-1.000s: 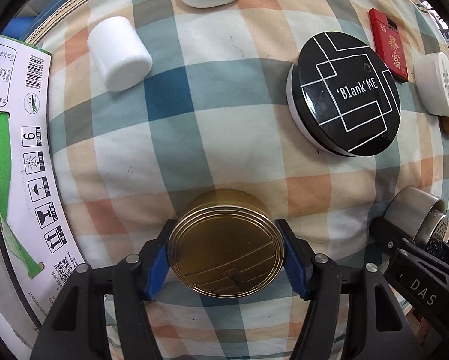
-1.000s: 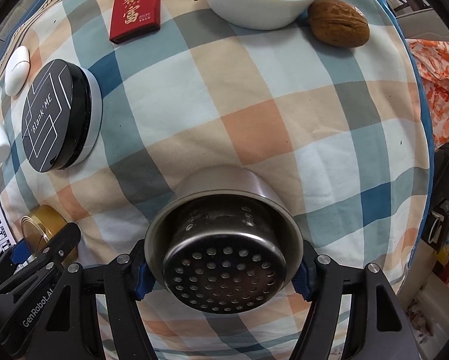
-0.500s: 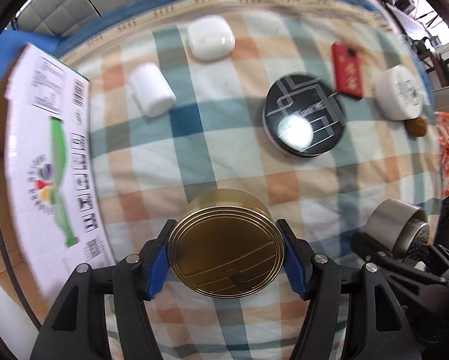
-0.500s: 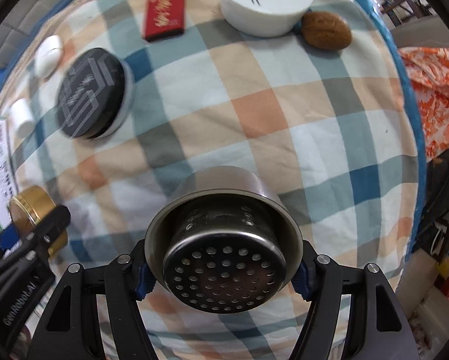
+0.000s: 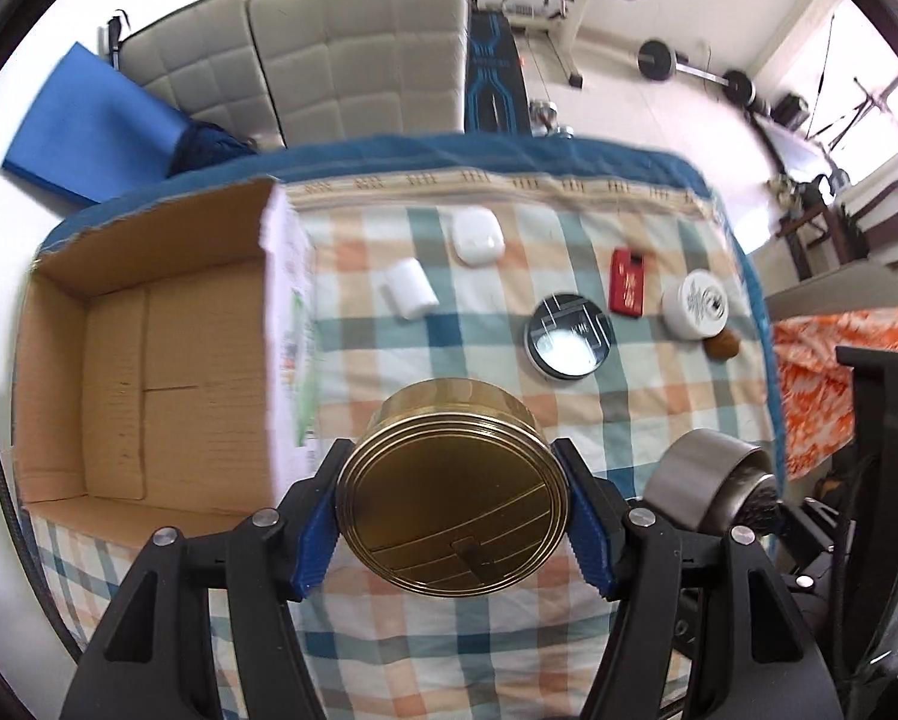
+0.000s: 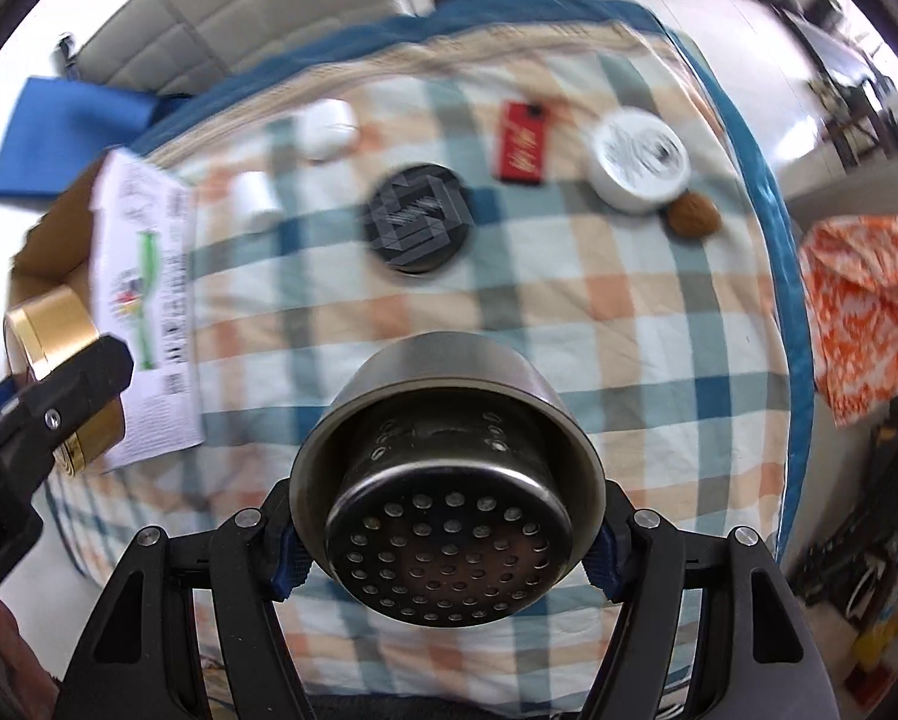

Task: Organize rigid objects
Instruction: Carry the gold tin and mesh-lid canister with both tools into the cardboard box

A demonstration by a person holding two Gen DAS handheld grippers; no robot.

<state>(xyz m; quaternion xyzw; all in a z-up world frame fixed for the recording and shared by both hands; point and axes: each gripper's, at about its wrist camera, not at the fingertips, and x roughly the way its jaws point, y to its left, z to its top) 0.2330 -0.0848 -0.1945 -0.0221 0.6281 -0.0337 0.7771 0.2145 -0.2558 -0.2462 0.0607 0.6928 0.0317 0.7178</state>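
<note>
Two grippers, each loaded: the left gripper (image 5: pixel 451 519) is clenched on one gold tin (image 5: pixel 452 489), its blue pads (image 5: pixel 314 531) pressed to the tin's sides, held above the near edge of the checked cloth (image 5: pixel 658 396); the right gripper (image 6: pixel 446 540) is clenched on one steel strainer cup (image 6: pixel 447 498), perforated base toward the camera, also held above the cloth. One open cardboard box (image 5: pixel 149 372) stands at the cloth's left end, nothing visible inside. Six items lie on the cloth: one white cylinder (image 5: pixel 410 288), one white rounded case (image 5: pixel 477 236), one black round compact (image 5: pixel 570 338), one red flat pack (image 5: pixel 630 281), one white jar (image 5: pixel 696 304) and one walnut (image 5: pixel 723 345) just beside the jar. The right wrist view is motion-blurred; lettering on the compact, pack and jar is unreadable. The box's near wall hides part of its floor
</note>
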